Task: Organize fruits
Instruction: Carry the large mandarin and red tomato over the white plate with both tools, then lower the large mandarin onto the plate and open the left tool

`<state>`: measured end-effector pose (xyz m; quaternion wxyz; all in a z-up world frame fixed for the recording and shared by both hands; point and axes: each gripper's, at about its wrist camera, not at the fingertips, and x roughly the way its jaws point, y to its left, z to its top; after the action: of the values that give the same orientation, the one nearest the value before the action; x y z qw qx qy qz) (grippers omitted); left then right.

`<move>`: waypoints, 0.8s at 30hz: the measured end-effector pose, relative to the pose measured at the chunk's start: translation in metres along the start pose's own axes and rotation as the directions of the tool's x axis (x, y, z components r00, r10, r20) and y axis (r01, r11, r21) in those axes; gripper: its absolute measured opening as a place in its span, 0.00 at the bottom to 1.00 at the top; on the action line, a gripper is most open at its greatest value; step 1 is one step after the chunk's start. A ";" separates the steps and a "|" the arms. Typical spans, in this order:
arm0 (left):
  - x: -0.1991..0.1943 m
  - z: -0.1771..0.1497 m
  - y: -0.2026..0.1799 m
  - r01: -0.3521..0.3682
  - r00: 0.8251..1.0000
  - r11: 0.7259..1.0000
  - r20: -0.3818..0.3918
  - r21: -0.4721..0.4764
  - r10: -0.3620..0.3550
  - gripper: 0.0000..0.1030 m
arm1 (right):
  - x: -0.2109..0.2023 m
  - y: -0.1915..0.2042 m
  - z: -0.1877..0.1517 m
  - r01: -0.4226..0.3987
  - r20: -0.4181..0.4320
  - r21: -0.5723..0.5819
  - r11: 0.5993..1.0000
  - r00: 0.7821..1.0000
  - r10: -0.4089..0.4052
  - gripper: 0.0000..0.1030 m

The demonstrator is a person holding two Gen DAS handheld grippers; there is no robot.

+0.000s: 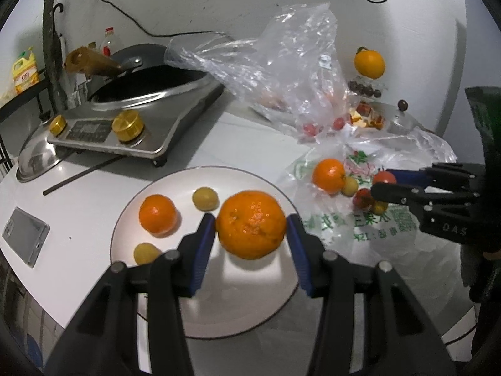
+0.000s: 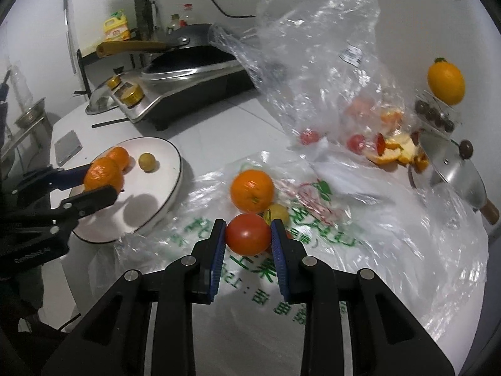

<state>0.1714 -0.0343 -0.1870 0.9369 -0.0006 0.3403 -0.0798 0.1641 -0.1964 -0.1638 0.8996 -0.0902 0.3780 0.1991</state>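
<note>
Left gripper (image 1: pixel 251 230) fingers clamped on large orange (image 1: pixel 251 224) directly above plate (image 1: pixel 175 319); right gripper (image 2: pixel 248 235) fingers clamped on tomato (image 2: pixel 248 234), plate well to its left.

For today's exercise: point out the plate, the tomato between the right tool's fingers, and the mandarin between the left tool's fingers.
plate (image 1: pixel 250 307), left wrist view, bare white inside.
tomato (image 2: pixel 248 234), right wrist view, front skin.
mandarin (image 1: pixel 251 224), left wrist view, top surface.

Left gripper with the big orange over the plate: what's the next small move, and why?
Probably lower a touch and open. The left gripper holds the large orange over a bare part of the plate, apart from the small orange. The right gripper grips a tomato.
</note>
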 end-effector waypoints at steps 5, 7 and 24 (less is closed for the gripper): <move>0.008 0.002 0.005 0.001 1.000 1.000 -0.009 -0.007 -0.001 0.46 | 0.006 0.005 0.006 -0.014 0.002 -0.013 1.000 1.000 0.014 0.30; 0.012 0.002 0.006 0.002 1.000 1.000 -0.013 -0.009 -0.002 0.46 | 0.009 0.006 0.008 -0.016 0.002 -0.017 1.000 1.000 0.016 0.30; 0.053 0.010 0.004 0.008 0.997 1.000 -0.070 -0.013 -0.009 0.46 | 0.023 -0.003 0.011 -0.042 -0.006 -0.005 0.999 0.999 0.042 0.30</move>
<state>0.2186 -0.0384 -0.2141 0.9240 -0.0049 0.3736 -0.0816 0.1869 -0.1886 -0.1724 0.8939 -0.0852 0.3820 0.2185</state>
